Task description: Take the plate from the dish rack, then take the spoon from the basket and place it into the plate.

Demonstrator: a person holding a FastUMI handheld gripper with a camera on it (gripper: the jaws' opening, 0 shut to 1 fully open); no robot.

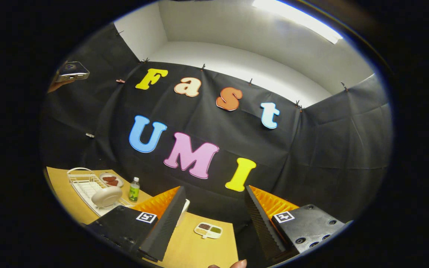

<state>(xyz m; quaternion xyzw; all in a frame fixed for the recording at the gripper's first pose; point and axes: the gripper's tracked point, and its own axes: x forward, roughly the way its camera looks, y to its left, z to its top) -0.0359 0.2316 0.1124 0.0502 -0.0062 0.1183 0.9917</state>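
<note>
The fingers (214,208) stand wide apart, gripping nothing — left of them, on the table (196,249), a dish rack (84,186) holds the plate (106,196).

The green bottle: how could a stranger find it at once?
Start at the white wire dish rack on the wooden table. Beside it stands the small green bottle, beyond the open gripper. It alone is upright, with a white cap.
</note>
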